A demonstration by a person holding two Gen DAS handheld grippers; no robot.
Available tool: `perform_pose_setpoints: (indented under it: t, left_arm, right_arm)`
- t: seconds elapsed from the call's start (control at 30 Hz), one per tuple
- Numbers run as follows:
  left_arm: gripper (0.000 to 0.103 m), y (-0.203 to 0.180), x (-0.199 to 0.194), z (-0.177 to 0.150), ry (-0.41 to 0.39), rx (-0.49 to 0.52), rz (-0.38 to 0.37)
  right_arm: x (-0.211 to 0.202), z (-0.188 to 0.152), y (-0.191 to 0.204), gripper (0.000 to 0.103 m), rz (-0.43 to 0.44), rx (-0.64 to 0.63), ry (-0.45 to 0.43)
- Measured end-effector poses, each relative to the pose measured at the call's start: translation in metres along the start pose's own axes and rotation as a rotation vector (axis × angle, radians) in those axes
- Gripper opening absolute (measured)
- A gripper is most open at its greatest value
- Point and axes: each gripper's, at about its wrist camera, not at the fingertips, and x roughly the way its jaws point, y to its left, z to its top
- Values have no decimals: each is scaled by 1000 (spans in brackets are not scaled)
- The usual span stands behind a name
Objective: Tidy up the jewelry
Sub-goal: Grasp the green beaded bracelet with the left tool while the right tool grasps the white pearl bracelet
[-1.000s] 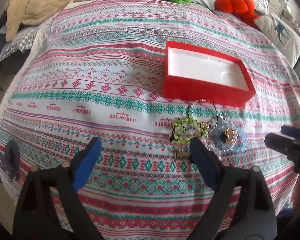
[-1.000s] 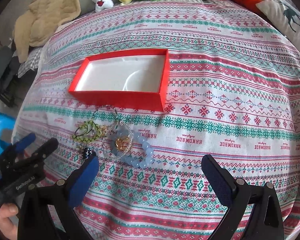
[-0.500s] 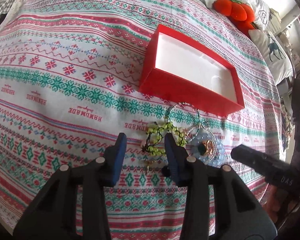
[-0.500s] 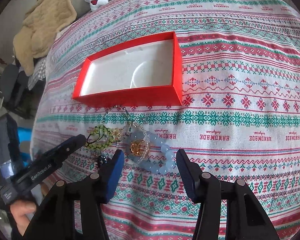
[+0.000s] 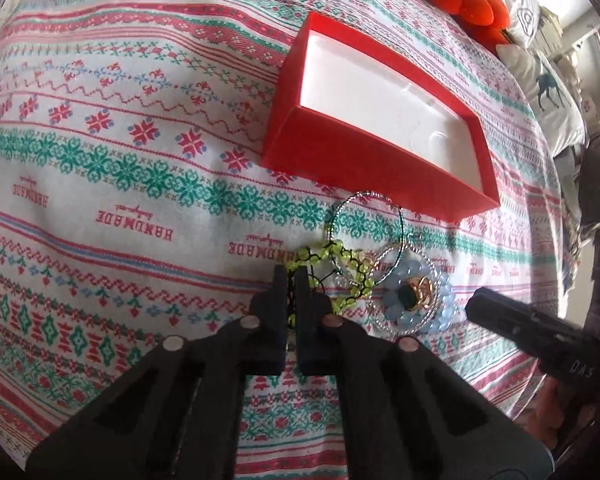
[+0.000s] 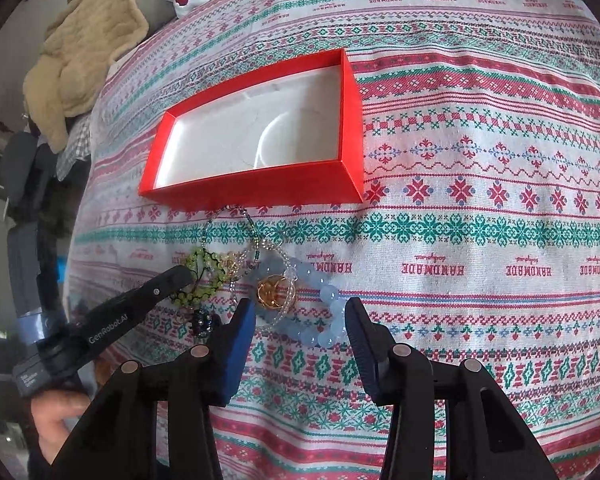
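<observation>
Both grippers are pointing down at the jewelry. Your left gripper (image 5: 291, 280) is pinching the green bracelet (image 5: 332, 270) fully closed; your right gripper (image 6: 300, 312) is closing around the blue bracelet (image 6: 320, 300), pads not touching. You are working just beside the red box (image 6: 256, 188).

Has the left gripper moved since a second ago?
Yes. The left gripper came down toward the red box, its fingers closing onto the green bead bracelet.
</observation>
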Motion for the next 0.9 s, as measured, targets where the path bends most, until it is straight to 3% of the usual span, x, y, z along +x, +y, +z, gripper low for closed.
perform_pose_setpoints:
  t: [0.47,0.67,0.9]
  left_arm:
    - [4,4,-52,3,-99,-12,-91]
    - [4,-8,-72,6,-154,39,-108]
    - [4,-2,-70,3,-148,32,-111]
  right_arm:
    - [6,-1,-10,46,32,46,28]
    - [10,5,-2,22,66,44,15]
    - [21,9,-2,22,41,67,34]
